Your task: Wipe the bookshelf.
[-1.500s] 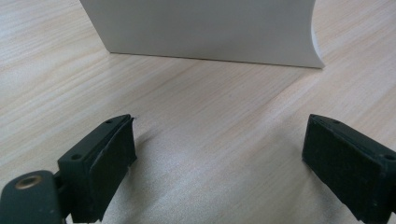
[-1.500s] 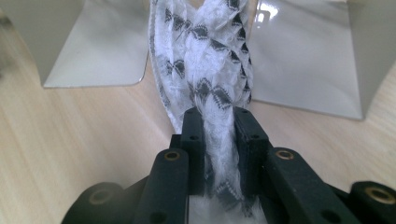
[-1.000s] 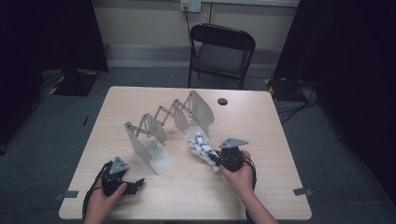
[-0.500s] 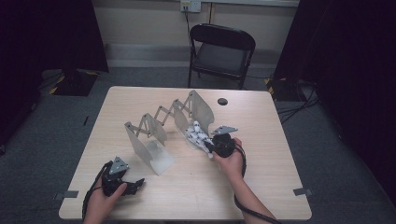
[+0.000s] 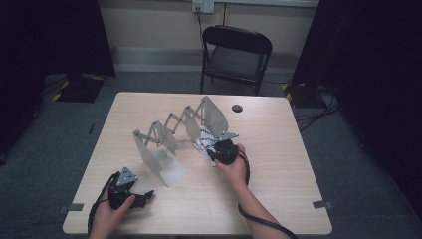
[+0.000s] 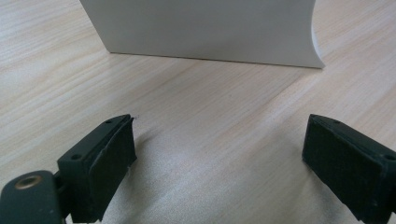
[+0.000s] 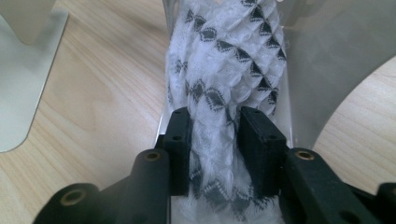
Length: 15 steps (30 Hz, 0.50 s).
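Each tool (image 5: 144, 198) is black with padded rectangular jaws, brass-ringed screw holes, a grey triangular plate and trailing black cable.

Likely lab or studio: black curtains (image 5: 54, 35), lone table (image 5: 278, 199), folding chair (image 5: 236, 55).

table (image 5: 278, 164): pale wood grain, matt | rack (image 5: 206, 115): smooth brushed metal | cloth (image 7: 229, 60): white textured fabric, black diamonds

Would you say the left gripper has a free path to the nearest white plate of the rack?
Probably yes: the left gripper stands open facing the plate, with bare table between.
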{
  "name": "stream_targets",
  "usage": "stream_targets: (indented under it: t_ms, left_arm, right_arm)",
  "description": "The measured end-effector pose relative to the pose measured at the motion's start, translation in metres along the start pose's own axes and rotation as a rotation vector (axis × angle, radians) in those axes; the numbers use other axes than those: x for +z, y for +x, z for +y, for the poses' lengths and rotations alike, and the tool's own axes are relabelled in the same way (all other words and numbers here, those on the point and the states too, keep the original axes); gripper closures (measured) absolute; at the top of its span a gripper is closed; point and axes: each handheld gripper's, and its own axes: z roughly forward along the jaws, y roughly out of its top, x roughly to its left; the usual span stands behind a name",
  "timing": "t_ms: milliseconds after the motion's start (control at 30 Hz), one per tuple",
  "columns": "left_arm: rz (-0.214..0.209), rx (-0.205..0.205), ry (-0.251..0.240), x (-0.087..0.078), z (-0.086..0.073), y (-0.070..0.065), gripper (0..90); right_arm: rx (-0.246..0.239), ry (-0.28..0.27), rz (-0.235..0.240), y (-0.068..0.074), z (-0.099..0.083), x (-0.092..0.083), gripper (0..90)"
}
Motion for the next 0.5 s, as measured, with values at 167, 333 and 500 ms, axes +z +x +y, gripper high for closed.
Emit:
stream_targets:
  t_ms: [167,333,500]
  left_arm:
    - [0.0,0.001,0.001,0.0,0.0,0.0,9.2]
    - [0.0,0.0,0.0,0.0,0.0,0.0,9.1]
    - [0.0,0.001,0.0,0.0,0.0,0.0,9.1]
  right_arm:
    - [-0.001,-0.022,0.013,-0.002,-0.002,-0.006,58.2]
    - [0.007,-0.049,0.021,-0.006,-0.005,-0.021,55.3]
    - [0.007,-0.066,0.021,-0.007,-0.007,-0.035,55.9]
